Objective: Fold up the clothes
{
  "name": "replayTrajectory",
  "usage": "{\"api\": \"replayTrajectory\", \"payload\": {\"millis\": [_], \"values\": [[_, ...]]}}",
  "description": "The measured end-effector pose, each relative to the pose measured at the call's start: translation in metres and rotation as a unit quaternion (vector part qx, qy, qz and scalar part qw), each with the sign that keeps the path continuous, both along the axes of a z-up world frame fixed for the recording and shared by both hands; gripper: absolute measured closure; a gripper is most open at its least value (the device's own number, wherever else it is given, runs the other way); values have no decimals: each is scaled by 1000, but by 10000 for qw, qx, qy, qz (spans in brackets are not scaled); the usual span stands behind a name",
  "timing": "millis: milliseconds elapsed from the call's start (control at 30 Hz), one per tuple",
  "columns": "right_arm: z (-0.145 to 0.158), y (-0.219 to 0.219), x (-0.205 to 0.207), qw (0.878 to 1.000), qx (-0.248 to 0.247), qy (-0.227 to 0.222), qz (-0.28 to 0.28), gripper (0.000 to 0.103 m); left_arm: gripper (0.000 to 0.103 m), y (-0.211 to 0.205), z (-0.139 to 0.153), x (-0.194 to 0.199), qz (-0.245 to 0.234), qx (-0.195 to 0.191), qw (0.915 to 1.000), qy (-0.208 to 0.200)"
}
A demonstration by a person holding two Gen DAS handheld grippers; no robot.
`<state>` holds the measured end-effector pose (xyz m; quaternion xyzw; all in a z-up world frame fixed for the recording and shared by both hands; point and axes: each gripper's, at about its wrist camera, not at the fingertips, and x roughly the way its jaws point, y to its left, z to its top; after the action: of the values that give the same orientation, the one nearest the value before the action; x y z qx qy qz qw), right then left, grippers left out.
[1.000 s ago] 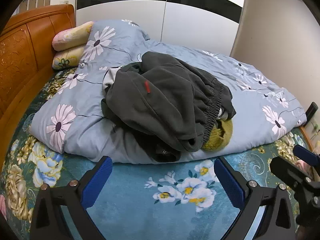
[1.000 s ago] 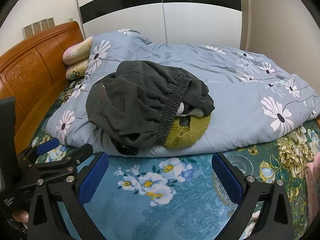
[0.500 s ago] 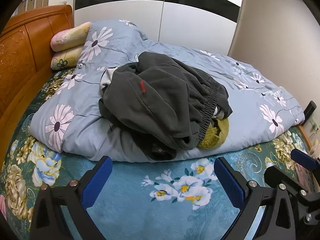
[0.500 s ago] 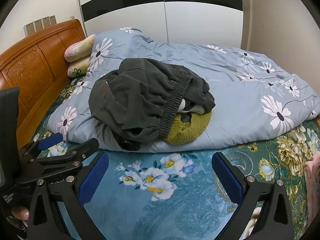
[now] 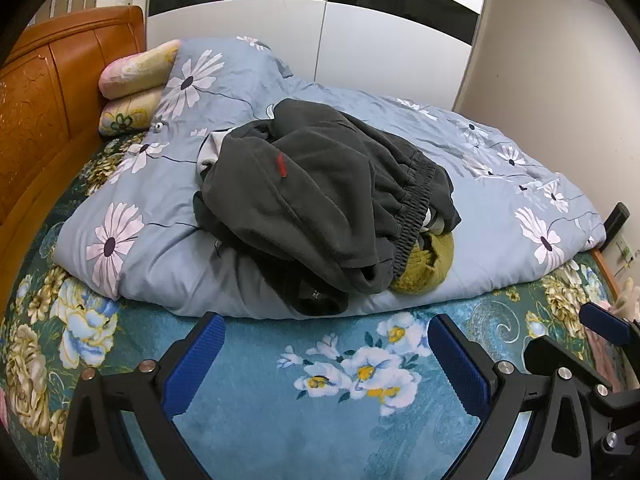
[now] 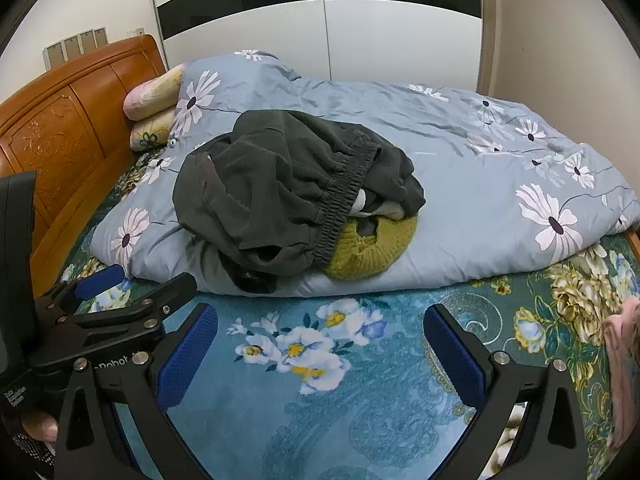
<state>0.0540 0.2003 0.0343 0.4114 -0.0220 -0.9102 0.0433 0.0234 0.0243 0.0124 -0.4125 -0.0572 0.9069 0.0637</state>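
Pile of unfolded clothes (image 5: 328, 204) on a pale blue flowered quilt (image 5: 500, 216), which lies over a teal flowered sheet (image 5: 304, 412) on a bed with a wooden headboard (image 5: 44, 120). The pile sits near the quilt's front edge, well apart from both claws. Uppermost is a dark grey garment (image 6: 264, 196) with a gathered elastic waistband (image 6: 344, 208); a green knitted item (image 6: 372, 252) lies beneath it at the front right, and a scrap of white cloth shows between the two.

The left gripper (image 5: 324, 364) and the right gripper (image 6: 320, 354) both hover above the bare sheet with their blue fingers spread wide and nothing between them.

Handling, as judged: the grey cloth looks thick, soft and limp, so it should drape and bunch, not hold a shape, and it may drag the items under it along when lifted. The waistband, being thickened and ridged, offers the firmest place to pinch; a hold at each end of it would probably let the garment hang free of the pile. The knit looks loose and liable to snag.

The left view alone shows a small red tag (image 5: 282, 165) on the grey cloth and a black fold at the pile's near foot. The right view alone shows the green knit's rounded bulk, a strip of pink cloth (image 6: 622, 376) at the right edge, and the left gripper from the side.
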Motion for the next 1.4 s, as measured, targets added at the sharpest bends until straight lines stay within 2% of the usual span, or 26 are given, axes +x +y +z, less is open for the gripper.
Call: {"api": "replayTrajectory", "payload": {"millis": [200, 367, 467, 600, 700, 833, 967, 1067, 1100, 1133, 1167, 1200, 1233, 1300, 1400], "values": [[-2, -1, 1, 10000, 20, -31, -9, 0, 0, -2, -3, -1, 38, 30, 10000, -55], [-9, 14, 17, 9999, 8, -108, -24, 0, 0, -3, -7, -3, 33, -7, 10000, -85], [-14, 23, 27, 9999, 0, -154, -32, 0, 0, -13, -14, -9, 289, -25, 9994, -199], [-20, 35, 40, 9998, -9, -215, -43, 0, 0, -46, -22, -34, 917, 377, 9946, -300], [-22, 52, 56, 9996, -30, -230, -164, 0, 0, -73, -20, -66, 1264, 1056, 9855, -418], [-18, 78, 85, 9988, -156, -180, -436, 0, 0, -103, -18, -114, 1787, 2109, 9596, -519], [-16, 95, 106, 9976, -181, -176, -641, 0, 3, -113, -26, -152, 2203, 2411, 9413, -854], [-17, 103, 115, 9968, -221, -182, -750, 0, 23, -115, -35, -166, 2425, 2484, 9309, -1138], [-18, 105, 118, 9965, -235, -187, -783, 0, 37, -114, -39, -169, 2489, 2475, 9277, -1273], [-19, 108, 121, 9962, -249, -193, -816, 0, 56, -113, -42, -171, 2535, 2408, 9268, -1371], [-19, 110, 123, 9959, -263, -197, -847, 0, 67, -112, -45, -172, 2576, 2332, 9262, -1463], [-19, 111, 126, 9958, -268, -190, -855, 0, 84, -111, -48, -173, 2617, 2256, 9254, -1554], [-19, 112, 128, 9957, -273, -182, -864, 0, 94, -110, -50, -174, 2658, 2179, 9245, -1646], [-18, 114, 133, 9956, -282, -147, -876, 0, 99, -106, -47, -170, 2622, 1942, 9326, -1544], [-16, 119, 140, 9951, -330, -88, -923, 0, 100, -98, -36, -162, 2371, 1698, 9475, -1309]]}}
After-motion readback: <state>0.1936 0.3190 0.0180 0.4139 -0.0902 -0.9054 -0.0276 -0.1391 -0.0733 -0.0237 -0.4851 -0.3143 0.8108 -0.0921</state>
